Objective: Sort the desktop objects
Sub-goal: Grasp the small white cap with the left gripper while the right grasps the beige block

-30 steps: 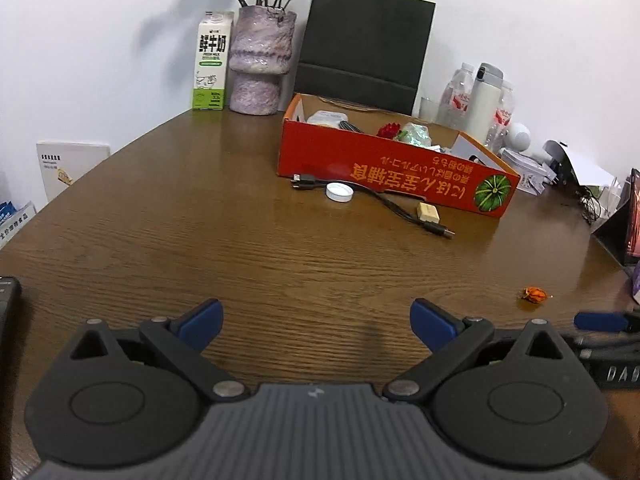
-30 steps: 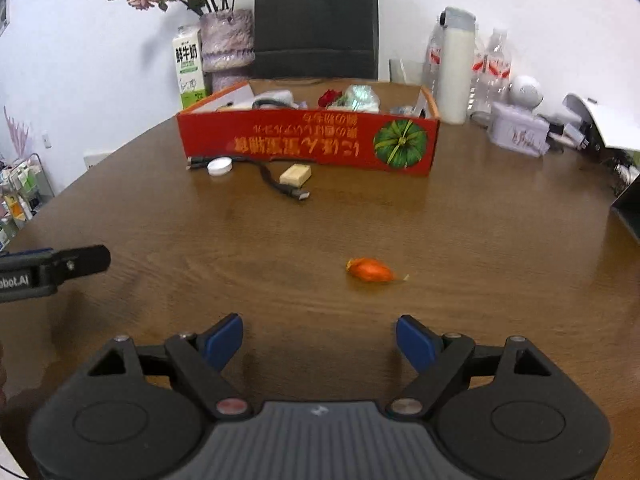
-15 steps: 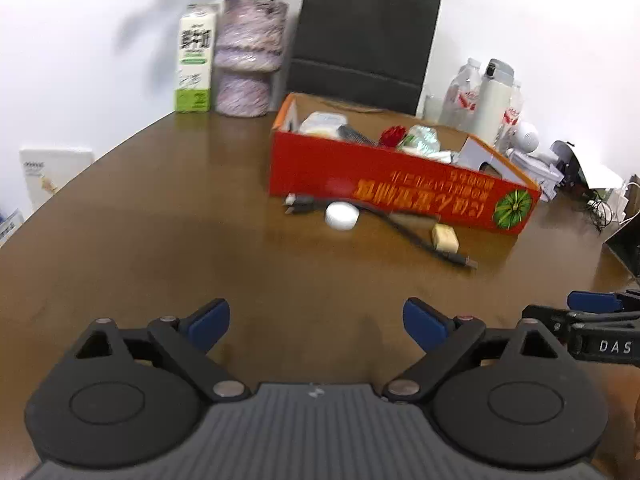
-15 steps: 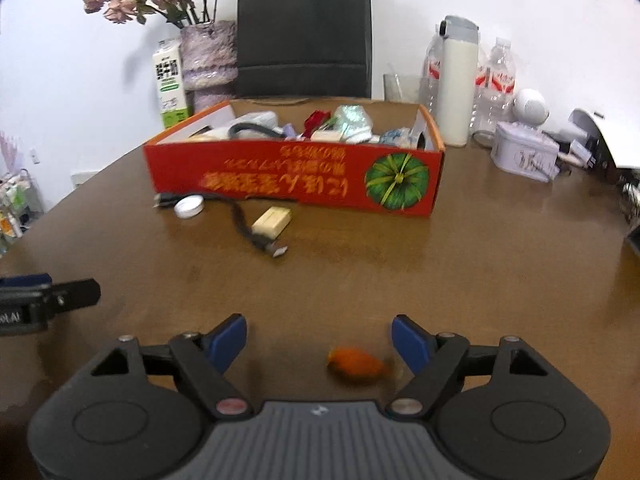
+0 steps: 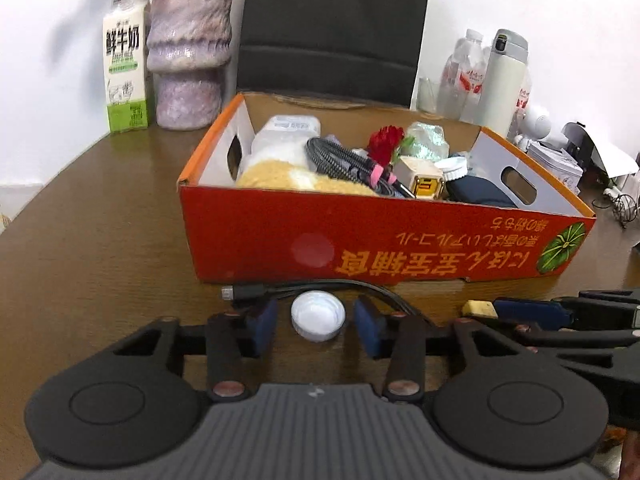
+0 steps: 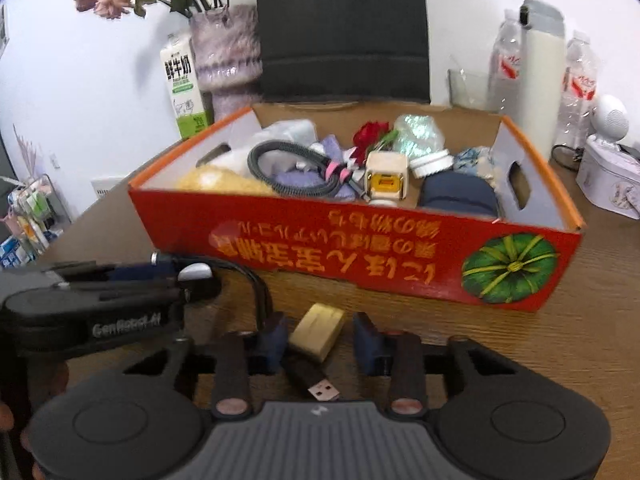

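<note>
A white bottle cap (image 5: 318,317) lies on the brown table between the blue pads of my left gripper (image 5: 316,322), which is open around it, pads apart from it. A yellow eraser-like block (image 6: 318,332) lies between the pads of my right gripper (image 6: 320,340), also open; it shows in the left wrist view (image 5: 479,309) too. A black USB cable (image 6: 312,380) runs under the right gripper and past the cap (image 5: 304,290). The red cardboard box (image 5: 384,240) stands just behind, filled with several items.
A milk carton (image 5: 125,64), purple vase (image 5: 188,52) and black bag (image 5: 332,24) stand behind the box. Bottles and a white flask (image 6: 540,68) are at the back right, beside a white tin (image 6: 608,176). The grippers sit side by side, close together.
Both grippers moved forward to the box front. The left now straddles the white cap, the right straddles the yellow block; both jaws have narrowed. The orange candy has left view.
</note>
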{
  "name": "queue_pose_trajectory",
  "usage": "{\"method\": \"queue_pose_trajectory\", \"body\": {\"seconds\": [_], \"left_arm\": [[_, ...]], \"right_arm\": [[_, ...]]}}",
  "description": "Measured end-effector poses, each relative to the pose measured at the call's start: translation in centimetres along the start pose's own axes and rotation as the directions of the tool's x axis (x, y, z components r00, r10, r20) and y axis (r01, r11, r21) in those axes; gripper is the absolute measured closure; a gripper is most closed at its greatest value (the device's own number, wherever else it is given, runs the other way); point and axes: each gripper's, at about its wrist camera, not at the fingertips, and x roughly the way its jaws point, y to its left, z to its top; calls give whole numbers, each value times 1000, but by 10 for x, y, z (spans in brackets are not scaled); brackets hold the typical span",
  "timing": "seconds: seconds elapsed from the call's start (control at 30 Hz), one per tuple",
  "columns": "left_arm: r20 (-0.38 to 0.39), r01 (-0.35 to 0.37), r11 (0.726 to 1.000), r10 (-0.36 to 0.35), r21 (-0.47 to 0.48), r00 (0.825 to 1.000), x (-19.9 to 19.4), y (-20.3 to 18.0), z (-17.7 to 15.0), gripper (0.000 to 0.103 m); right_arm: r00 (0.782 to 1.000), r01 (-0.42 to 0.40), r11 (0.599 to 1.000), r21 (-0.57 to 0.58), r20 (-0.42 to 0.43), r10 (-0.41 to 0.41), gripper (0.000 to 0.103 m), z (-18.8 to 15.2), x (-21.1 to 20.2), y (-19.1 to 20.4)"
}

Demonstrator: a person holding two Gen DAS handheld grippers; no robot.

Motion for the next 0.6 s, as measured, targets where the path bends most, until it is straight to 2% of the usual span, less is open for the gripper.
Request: {"method": "queue_pose_trajectory", "body": {"seconds": [0.13,0.23,0.33,0.43,0.6], "left_arm": [[-1,19,999,-19,-51,1000,-6,7,-2,74],[-21,12,994,-14,-105,1000,-27,12,-6,74],[2,103,979,-105,-174,995,-69,15,-19,74],[28,113,980,-110,-165,994,-105,9,-37,74],[55,100,990,-94,-102,994,-149,-6,-67,74]], "right_arm": [[999,-1,1000,20,48,0,80,-7,-3,-5],[995,21,999,42,101,-25,81,-5,-15,-9],[981,47,998,31,187,-52,81,0,-41,-7],[971,71,997,-16,232,-65,81,-3,-72,2],[977,34,999,-40,213,-25,80,-28,-118,16]]}}
